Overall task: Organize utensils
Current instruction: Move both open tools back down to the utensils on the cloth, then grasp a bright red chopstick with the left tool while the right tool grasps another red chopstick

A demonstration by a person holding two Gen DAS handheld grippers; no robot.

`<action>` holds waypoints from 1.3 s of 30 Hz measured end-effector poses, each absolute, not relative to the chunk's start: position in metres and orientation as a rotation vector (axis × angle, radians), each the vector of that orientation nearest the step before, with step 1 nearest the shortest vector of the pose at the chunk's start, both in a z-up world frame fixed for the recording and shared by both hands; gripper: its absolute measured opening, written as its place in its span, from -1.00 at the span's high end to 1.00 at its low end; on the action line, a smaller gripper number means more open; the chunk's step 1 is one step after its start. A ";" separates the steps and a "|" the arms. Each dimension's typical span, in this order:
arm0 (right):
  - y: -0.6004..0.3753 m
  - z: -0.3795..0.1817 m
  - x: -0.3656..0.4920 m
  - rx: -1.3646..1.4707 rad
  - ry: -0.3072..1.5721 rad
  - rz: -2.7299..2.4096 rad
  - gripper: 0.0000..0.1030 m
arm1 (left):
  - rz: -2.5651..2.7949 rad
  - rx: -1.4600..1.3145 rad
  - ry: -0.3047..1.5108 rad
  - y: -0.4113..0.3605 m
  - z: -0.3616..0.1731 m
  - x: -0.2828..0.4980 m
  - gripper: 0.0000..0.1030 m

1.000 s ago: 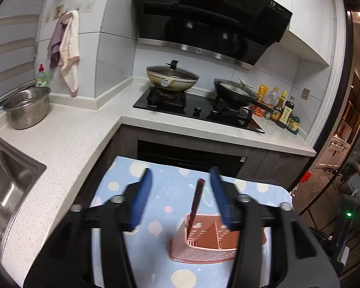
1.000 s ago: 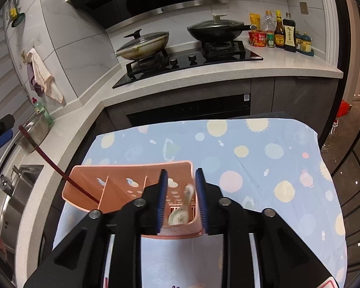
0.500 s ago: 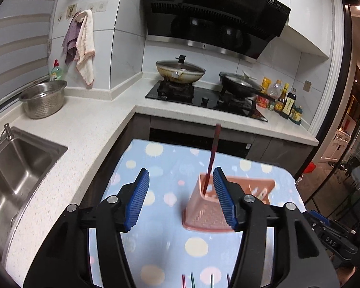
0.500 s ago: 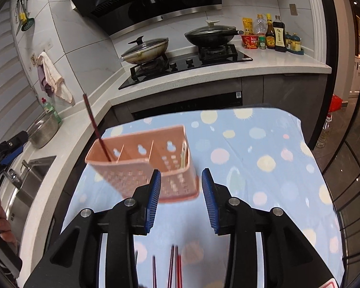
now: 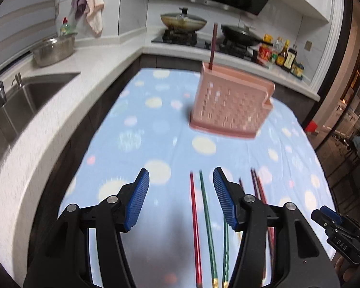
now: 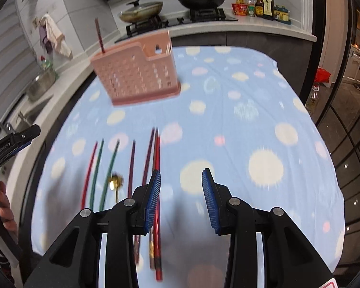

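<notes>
A pink perforated utensil caddy (image 5: 230,105) (image 6: 136,72) stands on the blue dotted tablecloth (image 5: 156,129), with one dark red chopstick (image 5: 212,45) (image 6: 99,36) upright in its end slot. Several loose chopsticks lie on the cloth nearer to me: a red one (image 5: 194,211), a green one (image 5: 207,216) and purple ones (image 6: 132,163). Among them lies a gold spoon (image 6: 115,182). My left gripper (image 5: 180,171) hangs open over the red and green chopsticks, holding nothing. My right gripper (image 6: 181,171) is open and empty, with a red chopstick (image 6: 157,148) just left of its left finger.
A sink (image 5: 36,91) and a steel bowl (image 5: 54,49) sit on the white counter to the left. Behind the table is a stove with two lidded pans (image 6: 141,9), and sauce bottles (image 6: 259,2) stand at the right. A person's hand (image 6: 4,208) shows at the left edge.
Both grippers have drawn back from the caddy and sunk toward the cloth, so the loose chopsticks now show. The right jaws have widened. The caddy stays put.
</notes>
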State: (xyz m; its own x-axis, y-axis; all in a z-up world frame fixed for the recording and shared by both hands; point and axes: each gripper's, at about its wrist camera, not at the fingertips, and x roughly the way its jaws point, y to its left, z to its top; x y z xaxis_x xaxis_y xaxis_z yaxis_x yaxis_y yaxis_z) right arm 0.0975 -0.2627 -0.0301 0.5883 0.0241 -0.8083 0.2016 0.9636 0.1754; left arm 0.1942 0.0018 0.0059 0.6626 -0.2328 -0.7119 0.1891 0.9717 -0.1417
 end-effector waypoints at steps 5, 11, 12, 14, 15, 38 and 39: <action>-0.248 -0.058 0.065 0.251 1.023 -0.069 0.31 | -0.244 -0.043 0.883 0.003 -0.026 0.161 -0.02; -0.232 -0.078 0.042 0.237 1.093 -0.023 0.31 | -0.257 -0.029 0.943 0.002 -0.049 0.134 -0.02; -0.231 -0.079 0.040 0.237 1.098 -0.020 0.31 | -0.261 -0.027 0.951 0.002 -0.052 0.129 -0.02; -0.229 -0.080 0.038 0.235 1.106 -0.011 0.31 | -0.265 -0.023 0.965 0.001 -0.059 0.122 -0.02; -0.227 -0.080 0.036 0.231 1.108 -0.006 0.31 | -0.267 -0.022 0.974 0.001 -0.062 0.117 -0.02; -0.237 -0.094 0.044 0.275 1.144 -0.029 0.65 | -0.289 0.012 1.059 -0.006 -0.090 0.100 -0.02; -0.236 -0.094 0.045 0.269 1.142 -0.029 0.65 | -0.291 0.011 1.063 -0.006 -0.092 0.101 -0.01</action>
